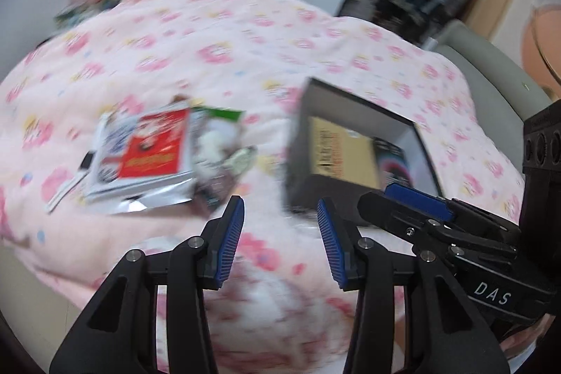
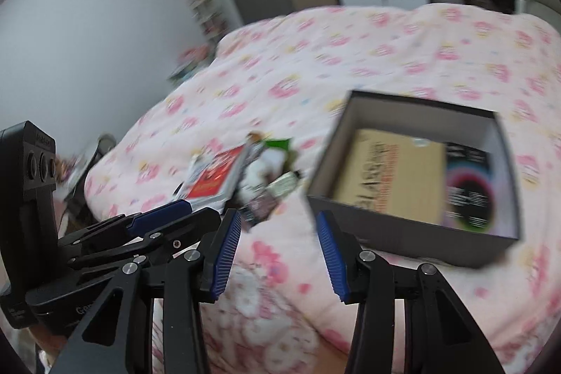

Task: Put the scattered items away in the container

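- The packets [image 1: 147,156] lie heaped on the bed [image 1: 217,51], at about 9 o'clock of the box [image 1: 354,149] — probably light, floppy and slick; pinch an edge.
- Left hand-held gripper [image 1: 280,233] gapes empty.
- Right hand-held gripper [image 2: 278,244] — likewise wide apart, empty.

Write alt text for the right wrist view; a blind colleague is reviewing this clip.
The open, empty right gripper hovers over a pink floral bedspread. Ahead right sits an open dark box holding a tan packet and a dark one; ahead left lies a pile of snack packets. The image is motion-blurred.
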`<state>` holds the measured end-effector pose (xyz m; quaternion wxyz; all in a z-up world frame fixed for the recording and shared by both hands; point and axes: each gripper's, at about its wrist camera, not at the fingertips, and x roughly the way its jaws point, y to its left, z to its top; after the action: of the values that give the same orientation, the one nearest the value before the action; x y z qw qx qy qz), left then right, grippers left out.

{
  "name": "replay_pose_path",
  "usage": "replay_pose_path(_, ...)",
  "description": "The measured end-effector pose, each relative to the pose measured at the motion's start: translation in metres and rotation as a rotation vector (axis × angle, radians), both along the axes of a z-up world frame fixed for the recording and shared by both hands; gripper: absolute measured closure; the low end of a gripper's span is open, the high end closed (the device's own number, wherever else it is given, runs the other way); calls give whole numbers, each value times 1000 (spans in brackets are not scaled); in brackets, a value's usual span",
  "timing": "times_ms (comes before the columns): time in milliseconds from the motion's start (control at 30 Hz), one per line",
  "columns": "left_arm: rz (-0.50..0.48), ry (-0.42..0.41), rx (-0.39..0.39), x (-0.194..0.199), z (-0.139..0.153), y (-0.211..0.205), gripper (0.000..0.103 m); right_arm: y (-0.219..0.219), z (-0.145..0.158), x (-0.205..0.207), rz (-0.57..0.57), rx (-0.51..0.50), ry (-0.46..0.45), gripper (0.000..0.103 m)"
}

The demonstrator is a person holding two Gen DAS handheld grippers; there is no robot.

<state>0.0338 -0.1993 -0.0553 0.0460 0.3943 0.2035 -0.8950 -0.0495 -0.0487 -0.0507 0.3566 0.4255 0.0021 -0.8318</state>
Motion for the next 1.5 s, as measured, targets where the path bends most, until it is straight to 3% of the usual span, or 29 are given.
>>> replay_pose_path(200, 148, -33, 66, 12, -33, -80, 55, -73, -29, -20, 138, 11, -87, 61)
replay_pose_path(300, 195, -64, 135, 10, -58, -117, 55, -102, -47, -37, 170, 24, -136, 61)
replay_pose_path(400, 237, -117, 139, 1, -83, -142, 56, -129, -71, -52, 173, 70, -189, 61)
replay_pose_path(567, 342, -147, 163, -6, -111, -180, 57, -146, -88, -79, 124, 122, -183, 61)
replay_pose_path(733, 404, -188, 181, -20, -131, -209, 59, -166, -105, -89, 147, 138, -221, 74)
replay_pose_path(900, 385, -226, 285, -33, -156, -223, 52, -187, -124, -88, 186, 156, -264, 74)
replay_pose_path(1067, 372, -228, 312, -36, -157, -222, 47, -194, -128, -95, 191, 154, -280, 73)
replay_pose_path(1300, 320, -206, 372, -29, -146, -200, 47, -173, -100, -87, 195, 108, -223, 75)
replay_pose_path(1500, 217, -201, 404, -31, -136, -173, 47, -126, -83, -62, 152, 85, -207, 75)
